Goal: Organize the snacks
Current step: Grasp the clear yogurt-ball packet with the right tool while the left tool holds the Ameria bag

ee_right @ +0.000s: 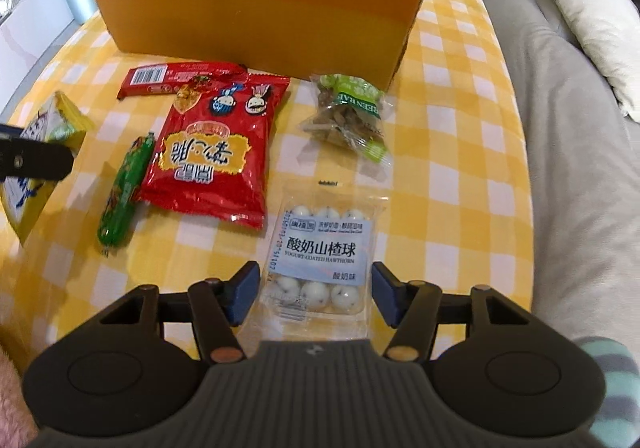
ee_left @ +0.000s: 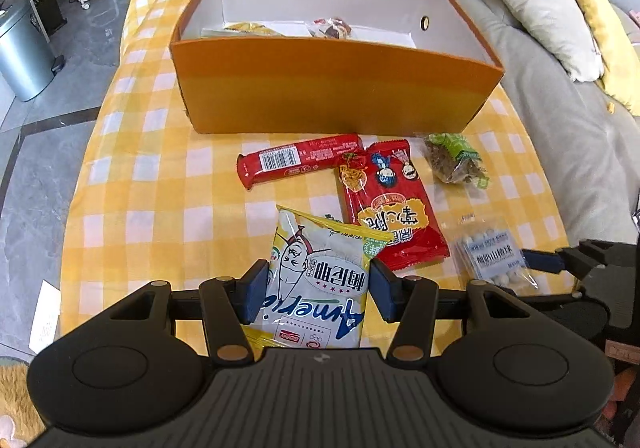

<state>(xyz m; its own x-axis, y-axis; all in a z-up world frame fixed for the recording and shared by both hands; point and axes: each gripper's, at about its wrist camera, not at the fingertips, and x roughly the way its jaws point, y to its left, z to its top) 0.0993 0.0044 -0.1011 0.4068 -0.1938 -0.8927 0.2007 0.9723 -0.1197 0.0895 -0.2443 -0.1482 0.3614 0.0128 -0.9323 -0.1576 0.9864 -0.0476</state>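
Left tool (ee_left: 318, 290) clamps the yellow bag (ee_left: 320, 280), lifted off the desk (ee_left: 160, 175). Right tool (ee_right: 316, 294), half open, straddles the hawthorn pack (ee_right: 326, 260); pads not clearly touching it. Pack's long axis runs near-far. Box (ee_left: 336, 87) lies beyond both.

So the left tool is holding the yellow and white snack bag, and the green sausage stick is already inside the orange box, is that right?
Not quite. The left tool does grip the yellow and white snack bag, but the green sausage stick is not in the orange box. The right wrist view shows it lying on the checked tablecloth, just left of the red snack bag.
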